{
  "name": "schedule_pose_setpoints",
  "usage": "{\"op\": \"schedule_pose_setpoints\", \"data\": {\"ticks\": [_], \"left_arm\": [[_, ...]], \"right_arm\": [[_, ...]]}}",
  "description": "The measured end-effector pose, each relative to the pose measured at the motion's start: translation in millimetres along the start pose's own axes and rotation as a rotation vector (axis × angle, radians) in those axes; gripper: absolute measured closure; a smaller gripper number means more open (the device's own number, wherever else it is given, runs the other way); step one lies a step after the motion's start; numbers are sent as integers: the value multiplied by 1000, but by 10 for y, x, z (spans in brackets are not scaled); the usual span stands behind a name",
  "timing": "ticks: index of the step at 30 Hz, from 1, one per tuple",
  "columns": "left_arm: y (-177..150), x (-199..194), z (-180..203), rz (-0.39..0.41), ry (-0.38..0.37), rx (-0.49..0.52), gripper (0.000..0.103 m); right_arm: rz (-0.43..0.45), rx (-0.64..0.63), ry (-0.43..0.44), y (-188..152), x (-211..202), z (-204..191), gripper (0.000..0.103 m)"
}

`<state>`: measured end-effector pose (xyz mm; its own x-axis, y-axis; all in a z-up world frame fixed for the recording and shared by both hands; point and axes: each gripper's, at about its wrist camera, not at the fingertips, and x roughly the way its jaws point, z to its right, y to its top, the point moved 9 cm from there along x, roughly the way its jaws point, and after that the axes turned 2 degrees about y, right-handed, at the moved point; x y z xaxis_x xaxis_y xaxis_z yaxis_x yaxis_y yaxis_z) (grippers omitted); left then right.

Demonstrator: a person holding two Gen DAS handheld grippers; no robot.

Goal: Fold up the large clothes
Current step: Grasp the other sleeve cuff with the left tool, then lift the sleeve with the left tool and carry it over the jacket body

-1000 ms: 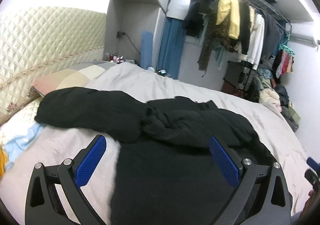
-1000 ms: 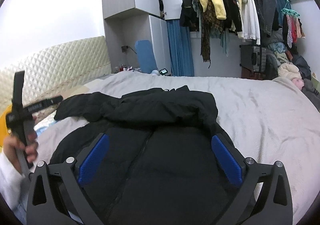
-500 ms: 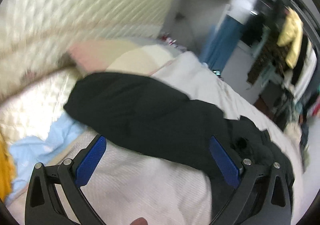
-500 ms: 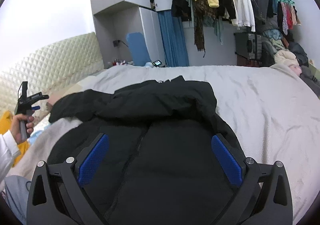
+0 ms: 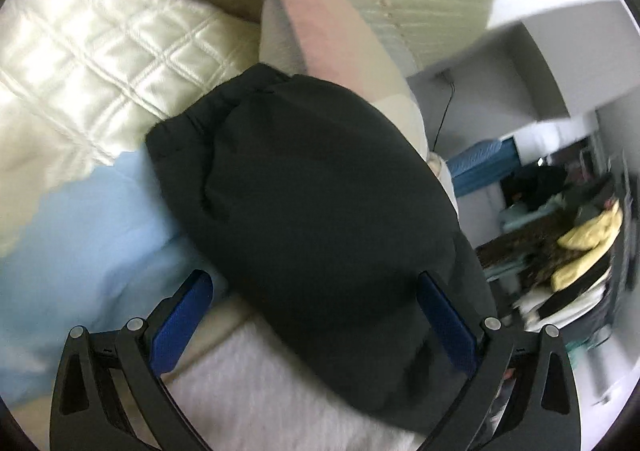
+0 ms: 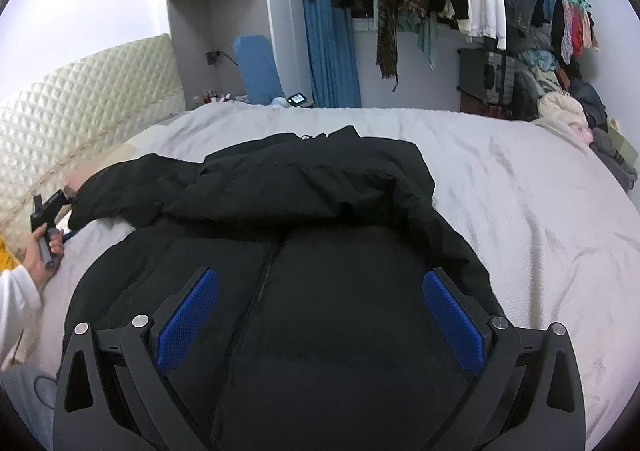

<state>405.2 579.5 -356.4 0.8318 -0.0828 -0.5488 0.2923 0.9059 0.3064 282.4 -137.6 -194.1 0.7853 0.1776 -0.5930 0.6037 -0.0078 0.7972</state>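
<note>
Across the grey bed cover (image 6: 520, 191) lies the puffy black zip-front jacket (image 6: 320, 251), front up, with 1 sleeve (image 5: 312, 191) stretched toward the quilted cream headboard (image 6: 80, 99). Above the sleeve's cuffed end, the left gripper (image 5: 316, 315) stands wide open, its blue pads either side and holding nothing; a hand (image 6: 44, 251) in a white sleeve grips its handle. Over the jacket's body, the right gripper (image 6: 320, 315) hangs equally wide and empty.
</note>
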Motion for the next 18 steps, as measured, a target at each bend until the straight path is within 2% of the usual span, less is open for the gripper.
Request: {"op": "schedule_pose_setpoints", "data": {"ticks": [3,7,10,12,13,15,16,18], "left_arm": [[122,160,-82,5,-8,-37,2],[293,277,-26,38,-29,-29,3],[367,358,60,50,-58,-40,13],[419,391,99,65,-49,-32,26],[443,400,117,76,-45,-29,30],[468,363,114,108,-25,-31,50],[470,341,133,117,-21,-34,55],[477,293,110,128,-14,-52,72]], "right_arm": [[-4,19,-14,47,73,1,0],[-8,26,-36,88,146,-27,0],[-20,21,-41,85,199,-59,0],[-27,19,-43,90,225,-68,0],[-28,18,-45,91,229,-67,0],[-32,20,-44,100,249,-89,0],[-33,17,-32,101,258,-115,0],[-41,-3,-24,87,281,-179,0]]}}
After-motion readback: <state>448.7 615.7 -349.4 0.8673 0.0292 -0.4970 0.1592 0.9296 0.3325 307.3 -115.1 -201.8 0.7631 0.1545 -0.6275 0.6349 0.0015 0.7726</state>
